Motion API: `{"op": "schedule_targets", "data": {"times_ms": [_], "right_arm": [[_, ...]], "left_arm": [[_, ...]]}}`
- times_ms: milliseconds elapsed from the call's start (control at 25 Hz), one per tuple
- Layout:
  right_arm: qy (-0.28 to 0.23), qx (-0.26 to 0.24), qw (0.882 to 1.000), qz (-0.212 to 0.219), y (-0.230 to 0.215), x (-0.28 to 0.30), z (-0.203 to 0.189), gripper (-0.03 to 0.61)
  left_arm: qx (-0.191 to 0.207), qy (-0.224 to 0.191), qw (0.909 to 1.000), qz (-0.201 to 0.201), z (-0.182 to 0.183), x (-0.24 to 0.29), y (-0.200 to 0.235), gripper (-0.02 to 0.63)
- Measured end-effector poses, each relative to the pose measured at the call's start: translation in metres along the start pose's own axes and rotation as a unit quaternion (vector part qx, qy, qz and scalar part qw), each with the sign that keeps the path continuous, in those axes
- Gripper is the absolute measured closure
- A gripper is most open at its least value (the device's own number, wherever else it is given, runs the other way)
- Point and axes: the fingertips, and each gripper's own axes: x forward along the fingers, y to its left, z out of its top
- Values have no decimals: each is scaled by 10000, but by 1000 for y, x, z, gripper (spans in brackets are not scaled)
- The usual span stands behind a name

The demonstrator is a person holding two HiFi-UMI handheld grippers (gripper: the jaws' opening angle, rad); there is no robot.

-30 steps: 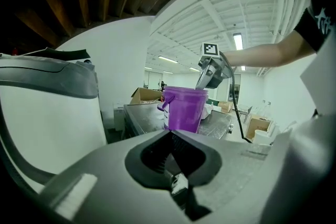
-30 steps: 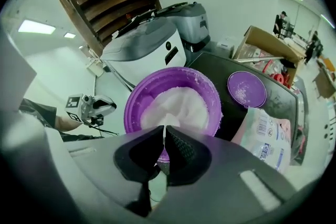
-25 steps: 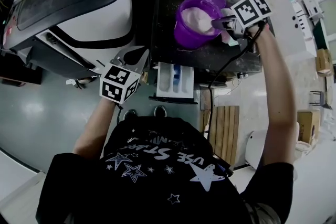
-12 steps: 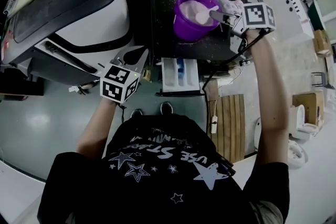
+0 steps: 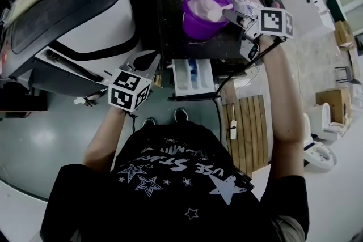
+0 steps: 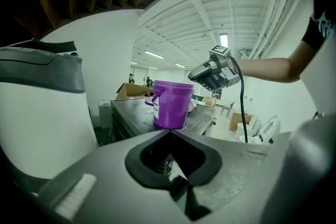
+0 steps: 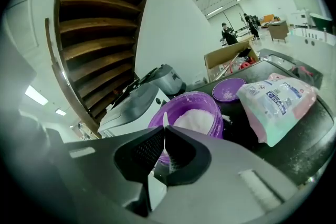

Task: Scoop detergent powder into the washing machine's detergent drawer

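A purple bucket (image 5: 203, 11) of white detergent powder stands on the dark top of the washing machine (image 5: 170, 25). My right gripper (image 5: 229, 13) reaches over the bucket's right rim, shut on a thin white scoop (image 5: 218, 10) whose end lies in the powder. In the right gripper view the scoop handle (image 7: 164, 119) shows edge-on between the closed jaws of the right gripper (image 7: 164, 136), with the bucket (image 7: 191, 113) just beyond. The detergent drawer (image 5: 193, 77) is pulled out, white with a blue compartment. My left gripper (image 5: 148, 60) hangs left of the drawer; in its own view it (image 6: 169, 131) is shut and empty.
The bucket's purple lid (image 7: 229, 89) and a detergent bag (image 7: 275, 105) lie on the machine top behind and to the right of the bucket. A large white and grey appliance (image 5: 74, 14) stands to the left. A cable runs down from the right gripper past the drawer.
The right gripper has stayed at the bucket's right rim, and the scoop has gone into the powder. The head view has shifted. The left gripper has not moved.
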Motion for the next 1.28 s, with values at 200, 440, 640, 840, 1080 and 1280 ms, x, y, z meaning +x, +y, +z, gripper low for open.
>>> {"op": "schedule_targets", "data": {"times_ms": [200,440,640,840,1080,1280], "right_arm": [[-486,-88,9987,108,10,-15,15,543],[-961,86,9927,724,36,-32,26,543],[-1042,198,9896,972,54,-41,12,543],[-1011,415,9876,1131,62,-43,-19,543],[-782,415,9889,1193,67,-39,-66,543],[-265,129,9969,734,49,-22,-116,543]], "left_arm": [[42,15,10000,-48,0,0,-4,612],[48,8,9999,-95,1,0,-7,612],[35,44,9999,-139,-3,0,-7,612],[22,106,9998,-184,-8,1,-7,612],[-29,243,9994,-241,-21,1,-9,612],[-62,400,9987,-308,-34,0,-15,612]]}}
